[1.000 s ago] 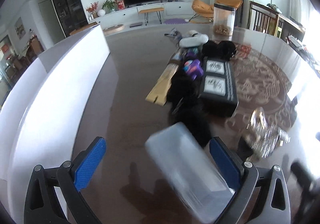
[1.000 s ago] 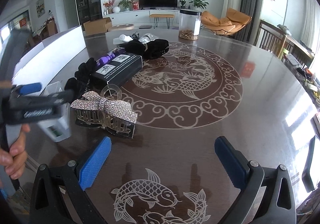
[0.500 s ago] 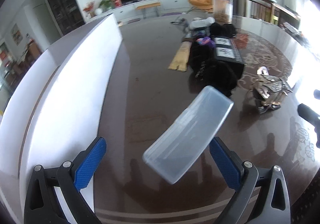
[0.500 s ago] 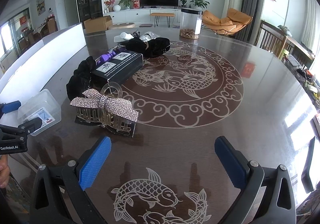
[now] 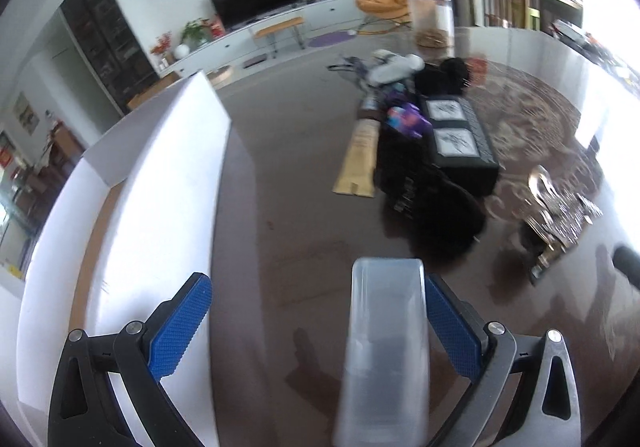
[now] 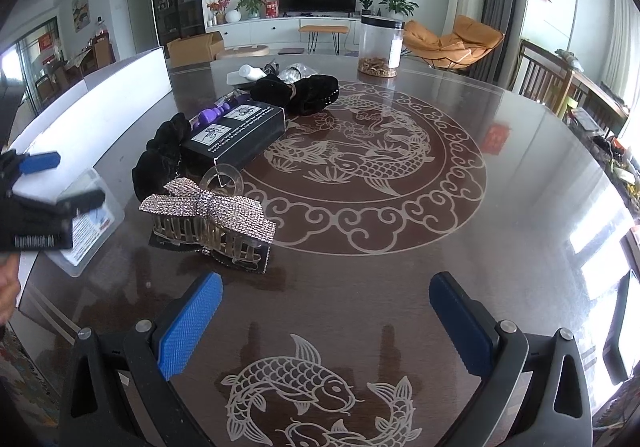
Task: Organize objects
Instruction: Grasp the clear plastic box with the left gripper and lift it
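My left gripper [image 5: 316, 331] has its blue pads spread wide, and a clear plastic box [image 5: 384, 347] lies against the inside of the right pad [image 5: 450, 331], with open space between it and the left pad. The pads are not pressed onto it. From my right gripper's camera the same box [image 6: 86, 223] sits at the near left edge of the bench [image 6: 400, 247], a printed label showing through its wall, partly hidden by the left gripper [image 6: 38, 199]. I cannot tell whether the box rests on the bench or is lifted.

My right gripper [image 6: 324, 327] hovers over the near part of the bench with its pads wide apart and nothing between them.

Just beyond it to the left lies a rhinestone bow hair clip [image 6: 208, 213]. Farther back on the left are a black fabric scrunchie [image 6: 160, 159], a black carton [image 6: 240, 131] with white labels, a purple item [image 6: 210, 115] beside the carton, and more black fabric [image 6: 304, 95]. A clear jar [image 6: 380, 47] with a dark lid stands at the far side. A long white board [image 5: 160, 207] runs along the left of the bench.
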Demonstrator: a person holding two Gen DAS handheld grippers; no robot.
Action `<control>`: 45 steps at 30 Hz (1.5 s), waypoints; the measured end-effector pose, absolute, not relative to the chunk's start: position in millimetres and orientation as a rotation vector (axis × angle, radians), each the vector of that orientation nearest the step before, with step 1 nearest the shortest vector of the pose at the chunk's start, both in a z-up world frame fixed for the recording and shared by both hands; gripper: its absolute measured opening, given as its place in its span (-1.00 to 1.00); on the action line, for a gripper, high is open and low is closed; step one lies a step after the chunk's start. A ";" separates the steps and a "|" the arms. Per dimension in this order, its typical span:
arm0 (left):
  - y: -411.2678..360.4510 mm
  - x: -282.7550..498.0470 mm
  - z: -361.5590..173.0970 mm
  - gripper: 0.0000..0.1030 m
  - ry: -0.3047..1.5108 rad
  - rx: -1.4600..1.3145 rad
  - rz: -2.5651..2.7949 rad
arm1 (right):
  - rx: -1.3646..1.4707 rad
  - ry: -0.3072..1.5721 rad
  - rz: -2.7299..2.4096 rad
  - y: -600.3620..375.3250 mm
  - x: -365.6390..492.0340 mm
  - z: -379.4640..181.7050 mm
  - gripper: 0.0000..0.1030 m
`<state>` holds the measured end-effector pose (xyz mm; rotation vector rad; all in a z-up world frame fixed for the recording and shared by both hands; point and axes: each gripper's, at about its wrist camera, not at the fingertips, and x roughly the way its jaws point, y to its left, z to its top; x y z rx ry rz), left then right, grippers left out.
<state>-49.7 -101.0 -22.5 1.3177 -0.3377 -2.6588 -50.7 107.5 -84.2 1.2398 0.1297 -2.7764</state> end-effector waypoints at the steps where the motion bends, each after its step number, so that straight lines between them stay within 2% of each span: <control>1: -104.9 -51.2 -20.6 1.00 -0.338 1.309 -2.646 | 1.239 0.132 -2.777 106.8 -50.7 -84.1 1.00; 12: -138.9 -65.6 -21.2 1.00 -0.234 1.315 -2.545 | 1.238 0.124 -2.780 106.4 -50.6 -83.5 1.00; 21: -135.8 -49.7 3.2 1.00 -0.182 1.252 -2.612 | 1.240 0.131 -2.779 104.3 -50.6 -84.7 1.00; 26: -128.5 -64.5 10.1 1.00 -0.210 1.239 -2.633 | 1.237 0.129 -2.782 103.8 -49.9 -84.8 1.00; 33: -125.3 -88.9 3.8 1.00 -0.137 1.285 -2.648 | 1.241 0.127 -2.781 104.4 -50.0 -85.1 1.00; 38: -119.9 -69.0 -12.6 1.00 -0.216 1.317 -2.614 | 1.239 0.124 -2.781 104.2 -49.9 -85.1 1.00; 41: -127.5 -39.5 -20.9 1.00 -0.195 1.354 -2.582 | 1.241 0.125 -2.780 103.7 -49.9 -85.2 1.00; 45: -116.9 12.3 -20.9 1.00 -0.326 1.337 -2.576 | 1.239 0.127 -2.775 102.2 -50.3 -85.2 1.00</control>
